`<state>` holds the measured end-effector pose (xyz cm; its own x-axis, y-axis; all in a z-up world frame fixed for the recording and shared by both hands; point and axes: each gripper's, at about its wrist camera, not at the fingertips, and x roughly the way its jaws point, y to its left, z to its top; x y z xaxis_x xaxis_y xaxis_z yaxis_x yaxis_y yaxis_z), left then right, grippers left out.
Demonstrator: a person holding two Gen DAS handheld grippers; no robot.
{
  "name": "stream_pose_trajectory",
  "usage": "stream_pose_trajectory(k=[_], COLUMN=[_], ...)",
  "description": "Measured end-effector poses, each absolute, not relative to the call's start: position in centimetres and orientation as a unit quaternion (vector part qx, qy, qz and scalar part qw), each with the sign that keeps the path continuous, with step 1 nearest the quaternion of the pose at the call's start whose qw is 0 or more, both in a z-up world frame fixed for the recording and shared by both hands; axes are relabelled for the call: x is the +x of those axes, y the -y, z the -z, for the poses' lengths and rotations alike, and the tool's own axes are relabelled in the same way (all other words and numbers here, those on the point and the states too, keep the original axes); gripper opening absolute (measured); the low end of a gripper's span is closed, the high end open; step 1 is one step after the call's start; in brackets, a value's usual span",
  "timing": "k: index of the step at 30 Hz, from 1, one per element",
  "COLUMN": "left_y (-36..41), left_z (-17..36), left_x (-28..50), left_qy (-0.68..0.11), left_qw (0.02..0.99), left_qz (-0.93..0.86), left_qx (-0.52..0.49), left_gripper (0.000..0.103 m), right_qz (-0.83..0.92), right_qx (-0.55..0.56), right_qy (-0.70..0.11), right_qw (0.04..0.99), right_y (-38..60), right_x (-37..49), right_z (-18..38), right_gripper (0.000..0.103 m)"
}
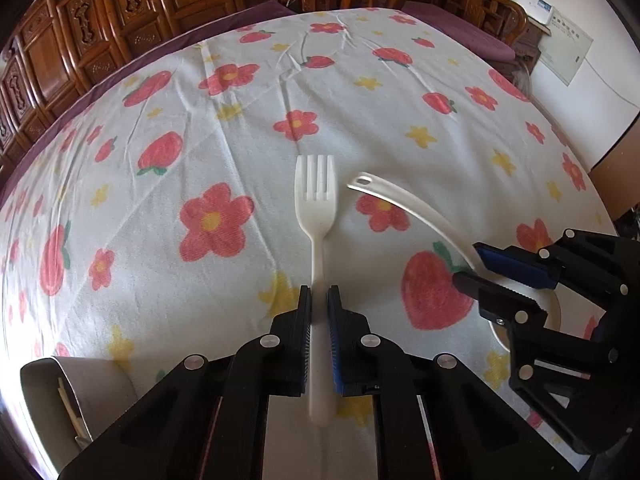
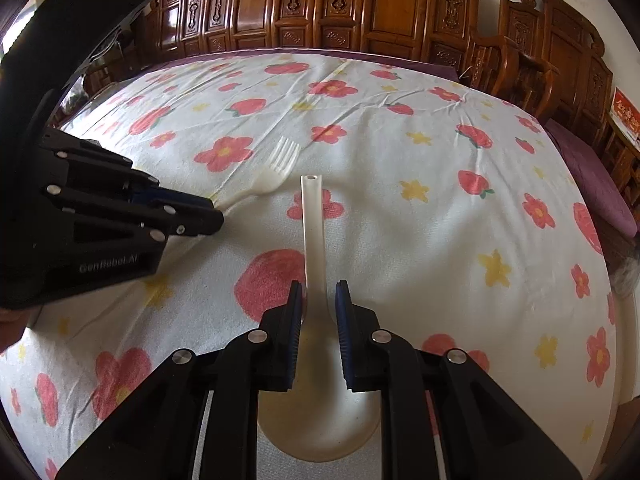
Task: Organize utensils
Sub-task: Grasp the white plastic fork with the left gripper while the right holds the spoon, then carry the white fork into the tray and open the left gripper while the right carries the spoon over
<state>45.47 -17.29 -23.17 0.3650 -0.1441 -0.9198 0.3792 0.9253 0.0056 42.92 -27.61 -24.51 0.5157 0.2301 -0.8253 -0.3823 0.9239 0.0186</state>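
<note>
So both utensils are picked up but neither is put away yet. Left gripper [image 1: 319,294] is clamped on the fork [image 1: 316,200] handle, right gripper [image 2: 319,292] is pinching the spoon [image 2: 314,240] at its neck. The cup [image 1: 72,396] sits left of the fork, so dropping them in is probably what's left.
</note>
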Motion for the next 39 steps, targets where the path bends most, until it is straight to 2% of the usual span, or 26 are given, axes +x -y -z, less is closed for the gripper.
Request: stream_pose_trajectory(k=[5, 12, 25, 39], left_y=[16.9, 13.6, 5.8, 0.4], left_z=[21.1, 15.8, 9.2, 7.4], left_x=[44.3, 40.1, 32.5, 26.3], left_qy=[-0.526, -0.499, -0.455, -0.431], left_qw=[0.830, 0.848, 0.880, 0.897], left_qz=[0.159, 0.155, 0.128, 0.098], left_qx=[0.099, 0.093, 0.048, 0.029], left_gripper=[0.007, 0.008, 0.008, 0.008], right_qz=[-0.176, -0.159, -0.151, -0.152], right_qx=[-0.082, -0.082, -0.106, -0.098], right_qy=[-0.467, -0.473, -0.447, -0.419], right_qw=[0.862, 0.863, 0.875, 0.890], right_y=[27.5, 26.8, 23.1, 20.1], right_x=[42.9, 41.9, 35.3, 29.8], right_z=[24.4, 23.1, 14.5, 8.6], right_gripper=[0.014, 0.012, 0.012, 0.012])
